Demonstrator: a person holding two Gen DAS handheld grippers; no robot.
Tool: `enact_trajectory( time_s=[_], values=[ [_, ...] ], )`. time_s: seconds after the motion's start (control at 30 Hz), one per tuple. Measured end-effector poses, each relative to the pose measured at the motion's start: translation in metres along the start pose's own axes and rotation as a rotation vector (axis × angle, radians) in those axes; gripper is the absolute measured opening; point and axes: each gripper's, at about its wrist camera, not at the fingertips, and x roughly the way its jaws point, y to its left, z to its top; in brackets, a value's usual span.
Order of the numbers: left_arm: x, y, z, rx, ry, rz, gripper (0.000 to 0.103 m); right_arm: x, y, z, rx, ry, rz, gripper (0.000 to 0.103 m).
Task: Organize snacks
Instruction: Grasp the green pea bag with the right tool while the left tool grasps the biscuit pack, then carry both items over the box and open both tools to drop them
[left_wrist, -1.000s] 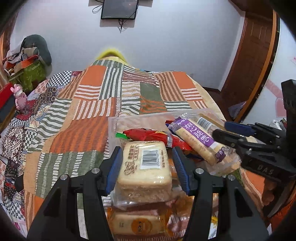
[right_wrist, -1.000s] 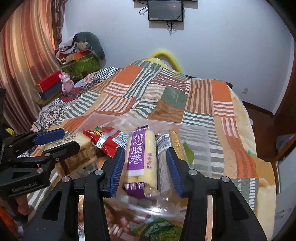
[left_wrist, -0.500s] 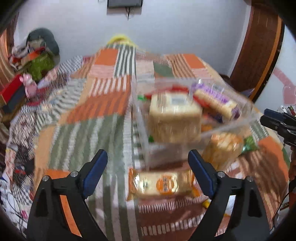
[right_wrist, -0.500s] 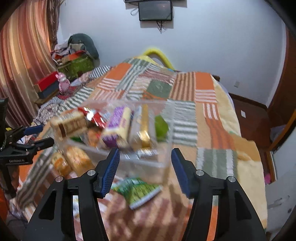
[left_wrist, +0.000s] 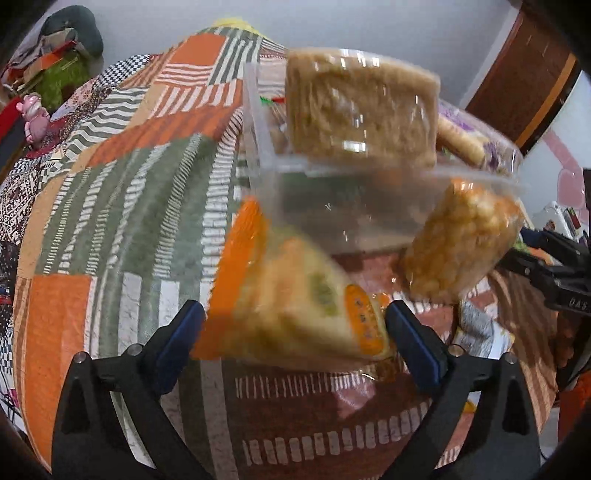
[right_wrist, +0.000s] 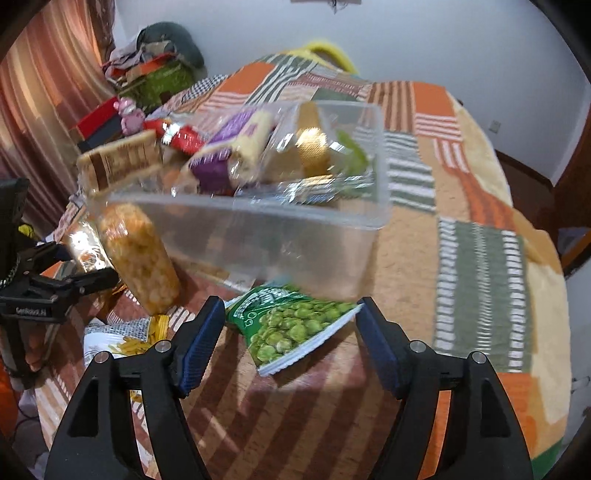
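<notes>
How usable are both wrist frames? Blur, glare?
Left wrist: heavy motion blur on the bread pack and orange snack pack; labels unreadable; the tool stays sharp. Right wrist: milder smear on the clear bin and its contents, glare streaks on the plastic; green pea bag fairly legible. Both: fisheye bending at the edges.
</notes>
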Motion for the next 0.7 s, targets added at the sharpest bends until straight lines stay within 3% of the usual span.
enact_trajectory(
  time_s=[0.13,0.23,0.3,0.4,0.47,0.7],
  values=[
    [0.000,-0.005,0.000,0.004,-0.027,0.014,0.098,0.004,0.001,-0.001,0.009,0.011,0.023,0.062],
    [-0.003,-0.006,0.001,0.012,-0.036,-0.004,0.074,0.003,0.003,-0.002,0.013,0.007,0.040,0.049],
    [-0.004,-0.009,0.001,0.021,-0.040,-0.012,0.052,0.002,0.003,-0.003,0.016,0.001,0.053,0.041],
    [-0.010,-0.011,-0.001,0.034,-0.046,0.003,0.030,-0.003,0.004,-0.005,0.021,-0.020,0.049,0.037],
    [-0.017,-0.012,-0.005,0.034,-0.061,0.017,0.024,-0.007,0.003,-0.009,0.028,-0.036,0.046,0.036],
    [-0.048,-0.013,-0.019,0.042,-0.120,0.042,0.022,-0.028,0.001,-0.018,0.040,-0.090,0.038,0.031]
  ],
)
